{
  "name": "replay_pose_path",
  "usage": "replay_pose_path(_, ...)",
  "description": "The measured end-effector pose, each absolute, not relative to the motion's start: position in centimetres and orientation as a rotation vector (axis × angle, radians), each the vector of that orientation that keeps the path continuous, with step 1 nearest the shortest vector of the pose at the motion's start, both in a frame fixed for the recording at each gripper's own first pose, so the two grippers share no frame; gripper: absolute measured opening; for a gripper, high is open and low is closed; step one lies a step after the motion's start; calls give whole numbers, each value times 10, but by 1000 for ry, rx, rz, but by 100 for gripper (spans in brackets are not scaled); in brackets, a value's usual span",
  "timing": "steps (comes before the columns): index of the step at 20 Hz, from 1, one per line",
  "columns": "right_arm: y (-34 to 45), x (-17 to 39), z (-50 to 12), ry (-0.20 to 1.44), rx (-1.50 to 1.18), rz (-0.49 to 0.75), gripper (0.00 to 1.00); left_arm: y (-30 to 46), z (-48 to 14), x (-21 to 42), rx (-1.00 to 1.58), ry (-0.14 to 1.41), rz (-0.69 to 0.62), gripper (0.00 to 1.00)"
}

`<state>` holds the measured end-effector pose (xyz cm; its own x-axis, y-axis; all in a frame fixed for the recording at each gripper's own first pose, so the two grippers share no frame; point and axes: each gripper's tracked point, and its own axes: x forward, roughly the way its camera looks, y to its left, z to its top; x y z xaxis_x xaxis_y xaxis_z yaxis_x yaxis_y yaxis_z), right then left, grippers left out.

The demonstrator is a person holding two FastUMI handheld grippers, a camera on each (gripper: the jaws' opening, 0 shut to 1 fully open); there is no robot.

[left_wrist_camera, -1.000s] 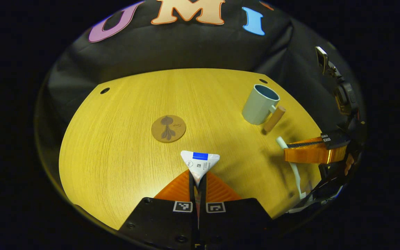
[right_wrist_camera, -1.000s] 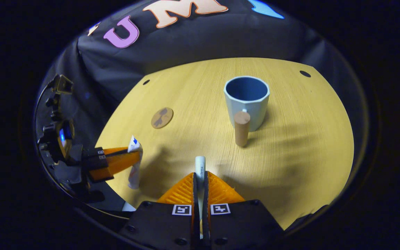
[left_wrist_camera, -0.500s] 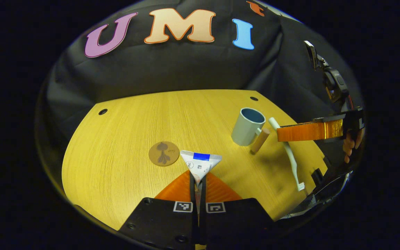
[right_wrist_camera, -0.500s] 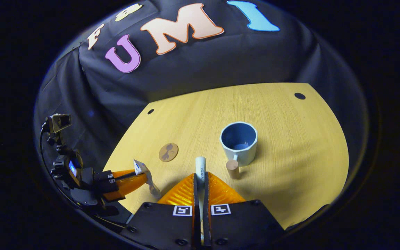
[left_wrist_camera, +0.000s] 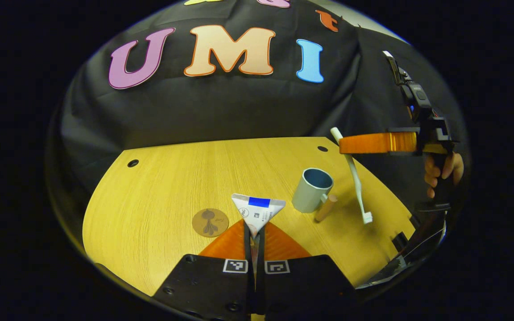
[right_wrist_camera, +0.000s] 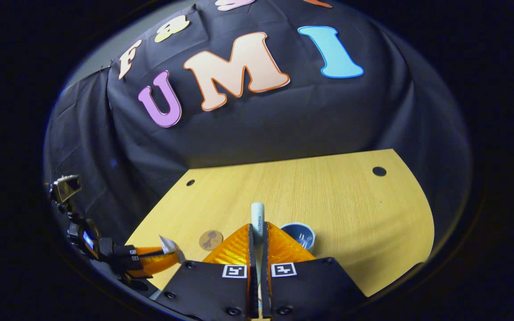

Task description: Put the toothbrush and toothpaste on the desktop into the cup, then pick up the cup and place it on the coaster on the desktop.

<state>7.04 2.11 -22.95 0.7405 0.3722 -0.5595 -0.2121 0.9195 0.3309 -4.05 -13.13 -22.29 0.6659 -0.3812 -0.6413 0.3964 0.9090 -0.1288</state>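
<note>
1. The step in hand is the loading of the cup (left_wrist_camera: 312,190): both things are lifted off the bench (left_wrist_camera: 163,187) and neither is in the cup yet.
2. The right tool (right_wrist_camera: 257,232) is clenched on the toothbrush (left_wrist_camera: 351,174) near its handle end. In the left gripper view the brush hangs in the air just right of the cup, head down, a little tilted.
3. The left tool (left_wrist_camera: 254,236) is clenched on the flat crimped end of the toothpaste (left_wrist_camera: 258,211), held above the near middle of the bench.
4. The cup stands upright toward the right of the bench, its wooden handle (left_wrist_camera: 325,208) pointing near-right. Its inside looks empty in the right gripper view, though the tool hides part of it, so I cannot be sure.
5. The coaster (left_wrist_camera: 210,222) lies flat and bare, left of the toothpaste and well apart from the cup.
6. The next move, I judge, calls for bringing the brush head over the cup mouth and lowering it straight in before releasing; a slanted entry could nudge the cup.
</note>
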Motion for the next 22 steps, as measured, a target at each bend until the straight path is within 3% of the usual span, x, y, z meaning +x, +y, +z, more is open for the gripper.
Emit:
replay_pose_path(11, 8, 158, -235, 409, 172, 213, 5, -130, -200, -40, -1, 682, -388, 0)
replay_pose_path(19, 7, 162, -266, 403, 90, 166, 5, -122, -193, -37, -11, 667, -341, 0)
replay_pose_path(22, -1, 155, -274, 419, 93, 139, 11, -127, -191, -33, -19, 660, -349, 0)
